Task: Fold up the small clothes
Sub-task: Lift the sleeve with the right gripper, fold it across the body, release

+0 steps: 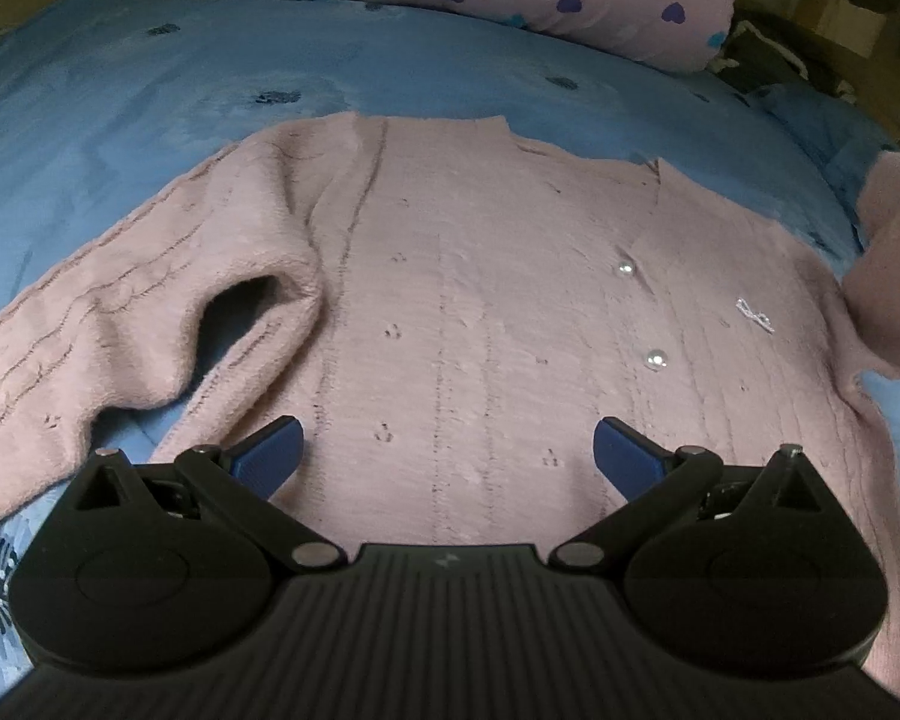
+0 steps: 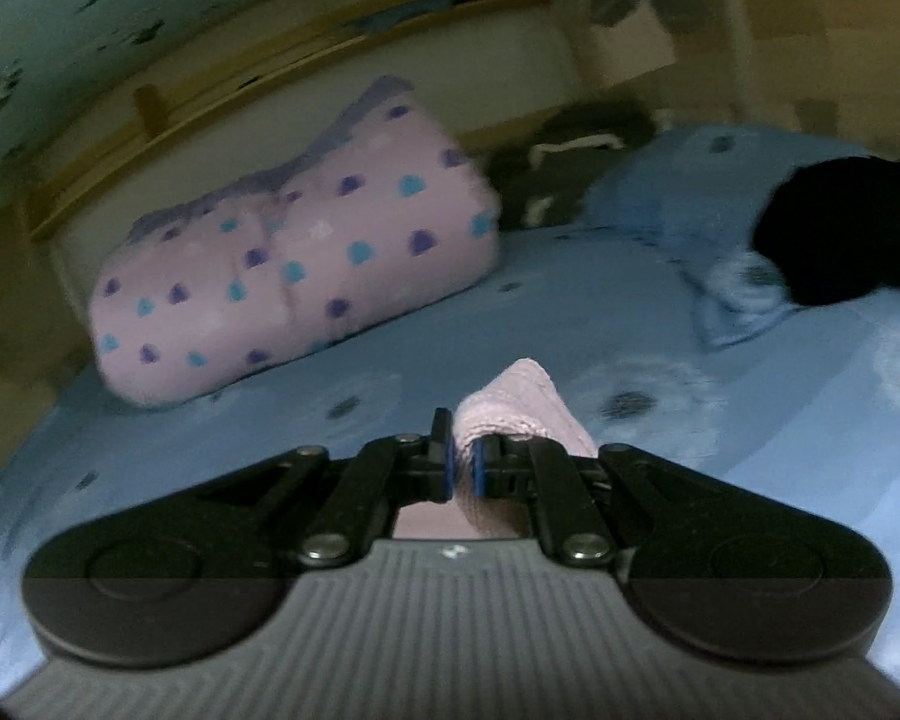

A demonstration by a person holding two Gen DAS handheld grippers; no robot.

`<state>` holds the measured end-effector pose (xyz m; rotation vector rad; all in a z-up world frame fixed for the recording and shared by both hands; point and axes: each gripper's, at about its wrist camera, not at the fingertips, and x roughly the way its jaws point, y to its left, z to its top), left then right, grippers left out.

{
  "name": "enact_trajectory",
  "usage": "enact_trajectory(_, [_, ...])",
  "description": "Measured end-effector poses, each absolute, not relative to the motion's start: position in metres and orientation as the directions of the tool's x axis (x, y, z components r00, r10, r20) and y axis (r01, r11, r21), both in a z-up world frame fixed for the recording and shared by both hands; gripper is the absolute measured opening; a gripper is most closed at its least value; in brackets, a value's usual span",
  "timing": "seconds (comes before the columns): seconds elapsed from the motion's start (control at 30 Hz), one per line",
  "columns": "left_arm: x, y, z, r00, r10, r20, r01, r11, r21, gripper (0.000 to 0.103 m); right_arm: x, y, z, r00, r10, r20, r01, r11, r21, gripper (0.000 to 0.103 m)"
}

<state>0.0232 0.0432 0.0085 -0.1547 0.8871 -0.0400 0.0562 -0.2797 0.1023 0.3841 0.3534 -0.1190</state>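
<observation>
Pink knit cardigan (image 1: 450,312) spread flat on the blue bed sheet (image 1: 120,96), pearl buttons (image 1: 655,358) showing, one sleeve (image 1: 108,336) bent out at left. Left tongs (image 1: 448,450) gaping wide just above the hem, gripping nothing. Right tongs (image 2: 462,468) clamped tight on the other sleeve's cuff (image 2: 522,402), lifted clear of the sheet. Farther back, a pink heart-print bundle (image 2: 306,264) near the headboard.

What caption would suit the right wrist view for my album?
Right gripper shut on a pink cardigan sleeve, lifted above the blue bedsheet.
</observation>
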Motion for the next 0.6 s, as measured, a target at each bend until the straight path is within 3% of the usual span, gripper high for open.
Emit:
enact_trajectory(0.37, [0.029,0.064,0.007,0.629,-0.033,-0.777,-0.11,0.985,-0.131,0.103,0.096,-0.184,0.063,0.889,0.129,-0.439,-0.02,0.969,0.245,0.01])
enact_trajectory(0.6, [0.031,0.079,0.007,0.629,0.0,-0.777,-0.145,0.982,-0.117,0.103,0.106,-0.144,0.027,0.813,0.27,-0.516,-0.148,0.953,0.264,0.012])
